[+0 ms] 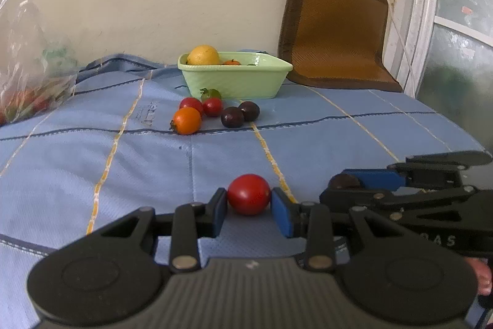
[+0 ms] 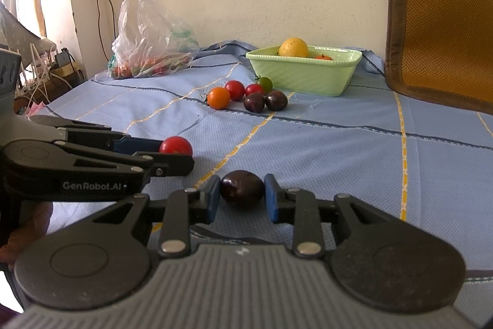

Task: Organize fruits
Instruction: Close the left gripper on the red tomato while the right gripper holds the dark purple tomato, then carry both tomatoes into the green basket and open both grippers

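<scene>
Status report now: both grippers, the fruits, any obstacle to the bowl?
Left gripper shut on red tomato. Right gripper shut on dark plum. Six loose fruits lie before green bowl; reach over them.

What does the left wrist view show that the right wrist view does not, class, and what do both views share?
Only the left wrist view: a frosted window with a white frame at the right edge.

Only the right wrist view: a tangle of white cables and chargers at the left, and the whole crumpled clear plastic bag.

Both: the left claw shut on a round red tomato, the right claw shut on a dark purple round fruit, the pale green rectangular basin, and the loose fruit cluster in front of it.
</scene>
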`<move>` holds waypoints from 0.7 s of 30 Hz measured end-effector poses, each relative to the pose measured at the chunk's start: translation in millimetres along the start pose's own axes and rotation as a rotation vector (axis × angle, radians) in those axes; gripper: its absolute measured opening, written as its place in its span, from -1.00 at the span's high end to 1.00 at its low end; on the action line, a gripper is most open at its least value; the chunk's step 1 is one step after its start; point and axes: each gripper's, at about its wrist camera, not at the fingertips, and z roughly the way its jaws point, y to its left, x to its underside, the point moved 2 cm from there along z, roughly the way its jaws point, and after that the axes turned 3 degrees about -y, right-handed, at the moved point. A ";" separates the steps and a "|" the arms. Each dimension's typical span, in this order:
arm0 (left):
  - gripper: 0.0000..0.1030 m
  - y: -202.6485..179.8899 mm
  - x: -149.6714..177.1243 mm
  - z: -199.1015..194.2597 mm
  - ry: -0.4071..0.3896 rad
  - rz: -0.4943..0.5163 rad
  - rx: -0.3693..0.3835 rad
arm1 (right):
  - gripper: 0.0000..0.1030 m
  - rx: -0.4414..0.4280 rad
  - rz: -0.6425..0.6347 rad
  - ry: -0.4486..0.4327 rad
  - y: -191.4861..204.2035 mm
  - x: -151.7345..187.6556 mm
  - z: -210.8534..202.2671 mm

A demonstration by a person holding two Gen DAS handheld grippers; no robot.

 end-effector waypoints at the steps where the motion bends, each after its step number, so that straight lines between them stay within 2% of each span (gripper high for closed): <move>1: 0.38 1.3 -0.3 0.1 0.000 -0.008 0.002 | 0.36 -0.004 0.011 -0.002 -1.3 -0.1 -0.4; 11: 0.38 21.0 -11.9 4.6 0.022 -0.135 0.065 | 0.36 -0.021 0.077 -0.014 -14.9 -9.1 3.1; 21: 0.38 30.6 -74.3 25.4 -0.054 -0.113 0.046 | 0.36 -0.013 0.038 -0.112 -36.8 -61.1 23.2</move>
